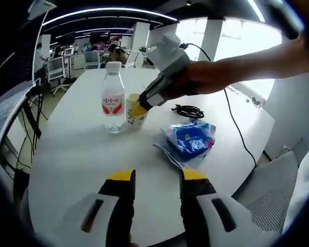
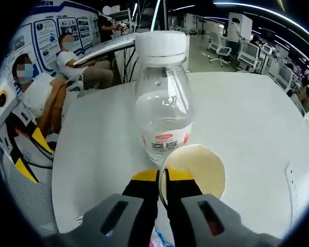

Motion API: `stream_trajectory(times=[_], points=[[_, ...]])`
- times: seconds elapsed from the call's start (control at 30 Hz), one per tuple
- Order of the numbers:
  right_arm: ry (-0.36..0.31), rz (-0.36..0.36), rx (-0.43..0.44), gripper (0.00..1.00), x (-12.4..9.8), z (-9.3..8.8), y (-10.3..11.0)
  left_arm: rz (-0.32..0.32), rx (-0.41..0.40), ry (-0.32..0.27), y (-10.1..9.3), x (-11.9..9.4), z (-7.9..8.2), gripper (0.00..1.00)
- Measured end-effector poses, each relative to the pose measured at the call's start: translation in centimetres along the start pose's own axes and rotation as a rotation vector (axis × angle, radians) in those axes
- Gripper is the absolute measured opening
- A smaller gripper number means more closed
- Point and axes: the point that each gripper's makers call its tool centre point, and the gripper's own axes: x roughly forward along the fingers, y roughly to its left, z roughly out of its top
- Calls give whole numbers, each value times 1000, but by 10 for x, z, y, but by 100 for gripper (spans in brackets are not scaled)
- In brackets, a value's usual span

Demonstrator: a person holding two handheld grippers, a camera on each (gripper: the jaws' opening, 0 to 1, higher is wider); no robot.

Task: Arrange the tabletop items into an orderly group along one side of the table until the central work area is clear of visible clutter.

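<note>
Open office, rows of desks and chairs behind; white round table (image 1: pixel 67 154) in front. Water bottle (image 1: pixel 113 98) stands upright toward the far left of the table, paper cup (image 1: pixel 134 114) touching or just beside it on its right. Blue snack packet (image 1: pixel 191 138) lies nearer, right of centre, on a flat plastic sheet; black cable (image 1: pixel 188 110) coiled beyond it.

Right gripper (image 2: pixel 162 181) has its jaws pinched on the cup's near rim, one jaw inside and one outside; cup (image 2: pixel 198 167) sits right in front of the bottle (image 2: pixel 164 98). Left gripper (image 1: pixel 156 177) hovers over bare table at the near edge, jaws apart, holding nothing.

Cup looks light, thin-walled, easy to crush or tip; a rim pinch should do if gentle. Bottle is partly filled, heavier and smooth; best taken around the labelled body. Packet is soft and crinkly; grab an edge.
</note>
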Motion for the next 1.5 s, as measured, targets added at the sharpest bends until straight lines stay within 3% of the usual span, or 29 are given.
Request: stream_trajectory(times=[0.3,0.97,1.27,1.5], points=[[-1,-1,16,10,-5,4,2,0,13,-6,-2,1,9,33],[-112,5,70,18,-46,24,-1,2,7,-22,-12,-9,22,33],[-157,-18,85,20,-77,22,-3,8,18,-23,-16,-16,26,33],[-187,-45,128,19,-102,5,-10,6,27,-19,-18,-19,26,33]])
